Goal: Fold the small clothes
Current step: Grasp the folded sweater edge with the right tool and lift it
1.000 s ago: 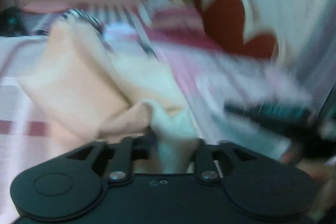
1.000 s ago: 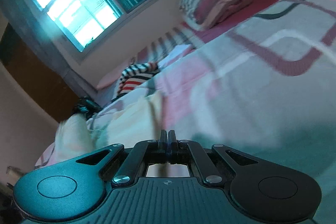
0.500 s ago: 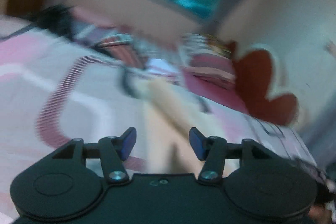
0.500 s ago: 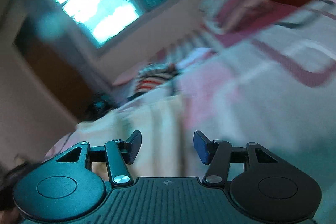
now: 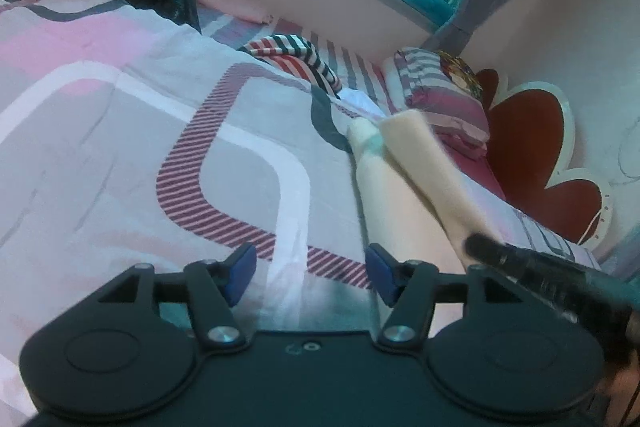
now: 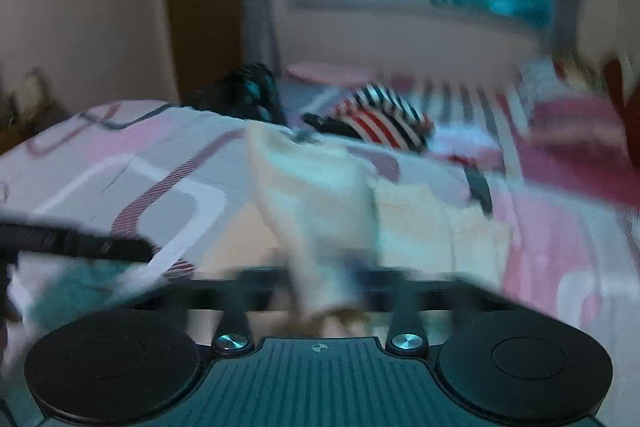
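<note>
Left tongs (image 5: 307, 271) were apart, blue pads (image 5: 240, 269) clear of any fabric, just above the patterned quilt (image 5: 120, 131). The cream garment (image 5: 404, 187) lay flat on the quilt ahead and right of them, its near edge beside the right pad. Right tongs (image 6: 332, 279): view too blurred, couldn't tell whether they were apart or clamped; the garment ran up between the fingers. Striped cloth (image 6: 384, 119) sat well beyond.
</note>
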Tool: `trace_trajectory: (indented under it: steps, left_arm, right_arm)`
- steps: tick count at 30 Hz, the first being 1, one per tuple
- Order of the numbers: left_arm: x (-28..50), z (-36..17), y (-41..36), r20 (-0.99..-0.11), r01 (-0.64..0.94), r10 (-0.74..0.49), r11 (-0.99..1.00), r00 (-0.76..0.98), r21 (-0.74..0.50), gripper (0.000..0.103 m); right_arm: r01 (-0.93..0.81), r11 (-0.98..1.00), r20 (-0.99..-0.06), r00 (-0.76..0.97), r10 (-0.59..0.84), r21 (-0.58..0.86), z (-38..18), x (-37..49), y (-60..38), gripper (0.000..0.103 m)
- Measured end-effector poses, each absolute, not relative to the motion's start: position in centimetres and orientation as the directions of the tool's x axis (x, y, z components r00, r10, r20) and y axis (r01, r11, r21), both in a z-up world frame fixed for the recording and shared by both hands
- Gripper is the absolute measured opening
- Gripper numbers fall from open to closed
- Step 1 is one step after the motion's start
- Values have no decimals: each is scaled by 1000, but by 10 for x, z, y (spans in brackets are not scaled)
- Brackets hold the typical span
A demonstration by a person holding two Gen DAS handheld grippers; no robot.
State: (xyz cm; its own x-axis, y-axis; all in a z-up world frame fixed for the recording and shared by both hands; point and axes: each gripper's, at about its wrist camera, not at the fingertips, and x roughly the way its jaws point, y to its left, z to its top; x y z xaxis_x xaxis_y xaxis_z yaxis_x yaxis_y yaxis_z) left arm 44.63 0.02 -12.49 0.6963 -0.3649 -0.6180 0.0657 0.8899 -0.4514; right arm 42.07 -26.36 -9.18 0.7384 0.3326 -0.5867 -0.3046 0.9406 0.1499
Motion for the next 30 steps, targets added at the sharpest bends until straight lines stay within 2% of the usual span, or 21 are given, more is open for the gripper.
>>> trace_trajectory:
  steps: [3,6,7,8,9,19,25,26,27,30]
  left_arm:
    - [449,-127,1,-608,82,-371,890,702,-448,61]
    - [449,-130,-1,-606,96,-371,895,704,-436,62]
    - [449,-131,-1,-605,97,-372,894,704,-437,63]
    - [450,-132,-1,-603,97,-375,892,704,-441,63]
    - [451,-133,-1,-603,94,-375,891,704,-444,63]
    - [453,-136,-10,-621,91,-381,890,685,-446,64]
    - [452,-140,-15,-631,95,-380,895,677,-437,66]
    - [453,-140,-15,-632,94,-380,894,675,-438,66]
    - [453,-140,-16,-633,94,-381,894,674,-437,66]
    - [457,-139,-20,-642,107,-396,891,656,-441,66]
  right_arm:
    - [-143,916,-551,760,345,376,-98,430,-310,7]
    - [-55,887,-553,764,333,458,-108,430,-341,10]
    - [-39,881,-548,770,328,472,-108,428,-348,17]
    - [-11,869,-547,772,322,495,-110,424,-356,38]
    - [-3,849,-533,778,334,528,-112,421,-365,46]
    - [3,769,-537,717,444,640,-127,426,-388,46]
    - [-43,812,-583,674,453,582,-125,438,-364,46]
    - [-52,830,-592,675,439,556,-125,441,-358,36]
    - [-70,852,-604,676,423,519,-122,442,-352,14]
    - [-116,883,-594,700,397,454,-114,437,-337,13]
